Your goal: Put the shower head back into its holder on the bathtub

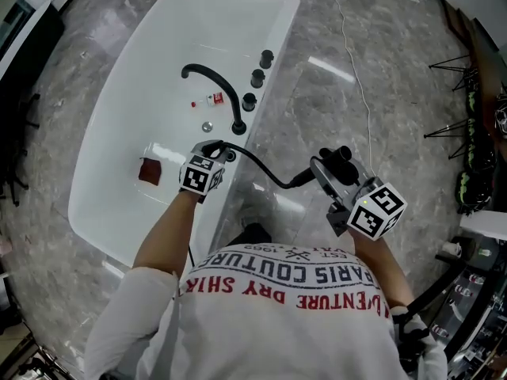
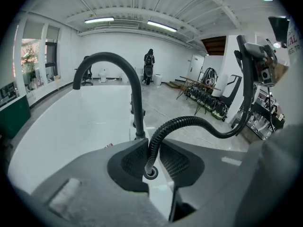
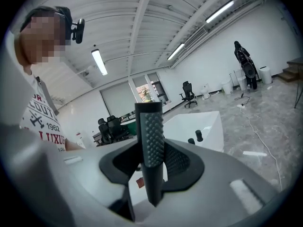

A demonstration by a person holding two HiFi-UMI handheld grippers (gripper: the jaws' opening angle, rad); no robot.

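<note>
Nearest, the person's white printed shirt [image 1: 285,307] filled the lower edge of the head view. Just beyond it, off the bathtub's right rim and over the grey floor [image 1: 372,93], the right gripper [image 3: 154,163] had its jaws clamped on the black shower head [image 3: 152,141], which stood upright between the pads with its nubbed face showing. A ribbed black hose [image 1: 265,169] arched from there across to the rim. There the left gripper [image 2: 151,151] hung over the near end of the right rim, its jaws closed around the hose just above the round holder [image 2: 150,173], into which the hose ran down. Farther along the same rim rose the curved black faucet [image 1: 212,77], then three black knobs [image 1: 257,77]. Inside the white bathtub [image 1: 119,117] lay a dark red thing [image 1: 150,171] near the left wall, with the drain [image 1: 207,126] under the faucet.
</note>
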